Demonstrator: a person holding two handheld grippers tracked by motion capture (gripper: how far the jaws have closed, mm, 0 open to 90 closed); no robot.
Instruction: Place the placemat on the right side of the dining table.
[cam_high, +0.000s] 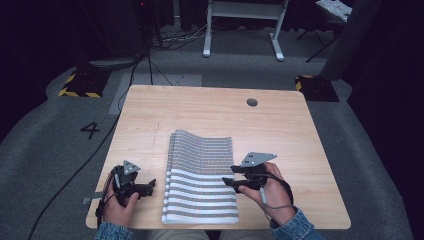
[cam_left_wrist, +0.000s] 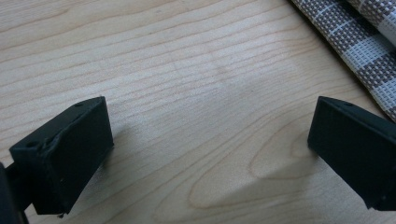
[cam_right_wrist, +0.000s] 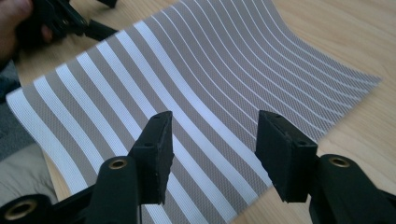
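Observation:
A grey-and-white striped woven mat (cam_high: 202, 175) lies on the wooden table (cam_high: 210, 107), reaching the front edge, its far end slightly lifted and layered edges showing along its left side. My left gripper (cam_high: 149, 186) rests on the table just left of the mat, pointing at it. In the left gripper view its jaws (cam_left_wrist: 210, 135) stand wide apart over bare wood, with the mat's edge (cam_left_wrist: 355, 32) at the upper right. My right gripper (cam_high: 229, 182) hovers over the mat's right edge. In the right gripper view its jaws (cam_right_wrist: 215, 140) are open above the stripes (cam_right_wrist: 196, 70) with nothing between them.
A round cable hole (cam_high: 252, 102) sits near the table's far right. Behind the table are a white frame's legs (cam_high: 206, 50), floor cables (cam_high: 150, 65) and yellow-black marked bases (cam_high: 80, 85). Bare wood lies either side of the mat.

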